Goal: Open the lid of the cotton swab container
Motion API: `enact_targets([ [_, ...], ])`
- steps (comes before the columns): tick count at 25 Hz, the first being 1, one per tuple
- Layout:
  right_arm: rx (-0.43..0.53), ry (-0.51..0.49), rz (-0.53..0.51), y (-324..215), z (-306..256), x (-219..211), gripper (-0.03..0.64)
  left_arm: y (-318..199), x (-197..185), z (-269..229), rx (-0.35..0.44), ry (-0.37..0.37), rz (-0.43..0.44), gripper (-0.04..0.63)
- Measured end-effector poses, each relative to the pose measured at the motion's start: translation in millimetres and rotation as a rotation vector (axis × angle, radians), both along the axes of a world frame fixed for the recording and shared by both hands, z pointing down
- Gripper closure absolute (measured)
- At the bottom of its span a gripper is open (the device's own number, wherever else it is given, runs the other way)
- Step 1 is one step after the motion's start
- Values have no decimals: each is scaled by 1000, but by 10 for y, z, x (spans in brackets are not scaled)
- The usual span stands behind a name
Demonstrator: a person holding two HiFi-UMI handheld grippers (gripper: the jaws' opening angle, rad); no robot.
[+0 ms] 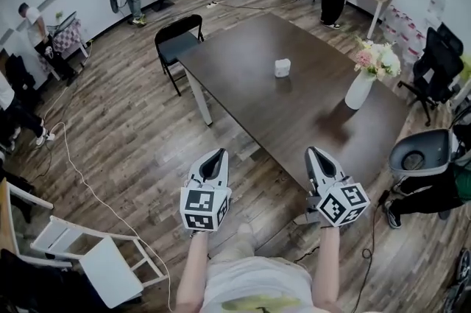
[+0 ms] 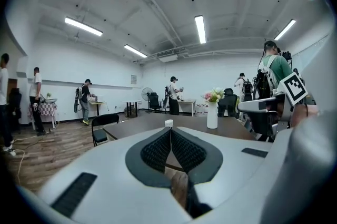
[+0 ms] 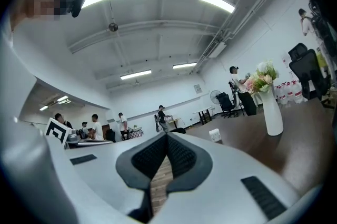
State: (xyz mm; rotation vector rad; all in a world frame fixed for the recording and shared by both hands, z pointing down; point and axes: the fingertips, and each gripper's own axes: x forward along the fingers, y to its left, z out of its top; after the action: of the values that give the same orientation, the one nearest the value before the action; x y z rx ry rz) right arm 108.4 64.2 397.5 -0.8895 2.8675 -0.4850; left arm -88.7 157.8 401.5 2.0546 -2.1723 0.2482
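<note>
both empty, jaws together: left gripper (image 1: pixel 214 155), right gripper (image 1: pixel 316 154); container (image 1: pixel 282 68) on table (image 1: pixel 294 124)

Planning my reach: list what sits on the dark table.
A small white container near the middle of the table and a white vase of flowers toward its right edge. The right gripper covers part of the near edge; that patch is hidden.

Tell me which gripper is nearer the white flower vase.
Right. The right gripper sits at the near edge of the table, with the vase ahead and slightly to its right. The left gripper hangs over the floor, farther left of the vase.
</note>
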Motion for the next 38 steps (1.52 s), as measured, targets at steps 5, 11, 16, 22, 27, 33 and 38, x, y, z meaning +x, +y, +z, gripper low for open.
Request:
enact_targets([
  [5,-10,-6,20,-329,3,-247,595,-379,-233,13,-4,10,35,569],
  [11,-20,19,65,-588,80,-418,595,-685,-445,93,-20,17,74,569],
  [16,-25,25,107,-781,119,-440,595,-852,-490,183,-39,21,107,569],
  [22,-31,36,129,-972,112,-483,595,-1036,-521,259,-59,44,121,569],
  [27,-32,31,135,-1263,137,-600,595,-1296,-623,308,-64,48,128,569],
  [33,-15,27,145,-1768,89,-793,595,-1812,-856,234,-48,35,140,569],
  [38,6,20,142,-2251,-43,-895,595,-2274,-967,157,-39,28,150,569],
])
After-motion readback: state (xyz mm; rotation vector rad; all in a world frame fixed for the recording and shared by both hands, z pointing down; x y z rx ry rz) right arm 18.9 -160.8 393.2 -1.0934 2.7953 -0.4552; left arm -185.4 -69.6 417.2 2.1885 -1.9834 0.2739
